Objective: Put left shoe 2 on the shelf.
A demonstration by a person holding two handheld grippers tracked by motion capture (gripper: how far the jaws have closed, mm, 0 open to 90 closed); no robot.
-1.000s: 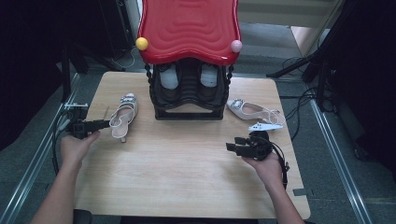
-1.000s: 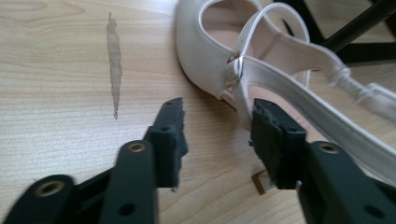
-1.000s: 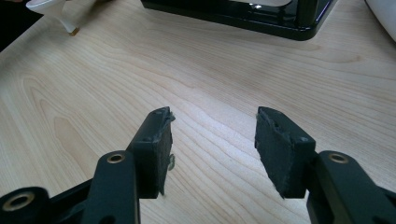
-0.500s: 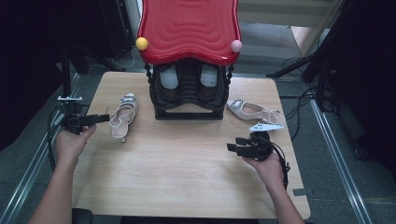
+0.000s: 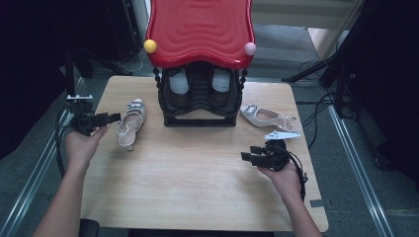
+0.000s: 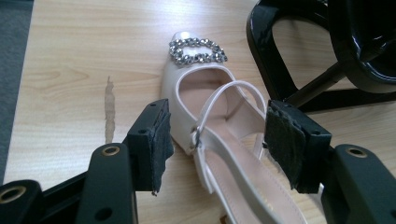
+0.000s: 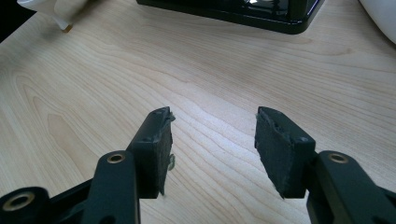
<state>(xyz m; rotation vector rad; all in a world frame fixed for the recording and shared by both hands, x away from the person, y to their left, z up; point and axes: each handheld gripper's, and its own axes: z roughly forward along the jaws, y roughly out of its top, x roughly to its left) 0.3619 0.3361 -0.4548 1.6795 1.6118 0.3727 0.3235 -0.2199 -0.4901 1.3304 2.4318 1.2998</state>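
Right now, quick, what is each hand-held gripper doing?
Left hand-held gripper: open, jaws just opening, either side of the white shoe without pressing it.
Right hand-held gripper: open, holding nothing, above the table.

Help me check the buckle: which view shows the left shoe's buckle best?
The left gripper view: the buckle is close and sharp beyond the open left gripper. The high view shows it small.
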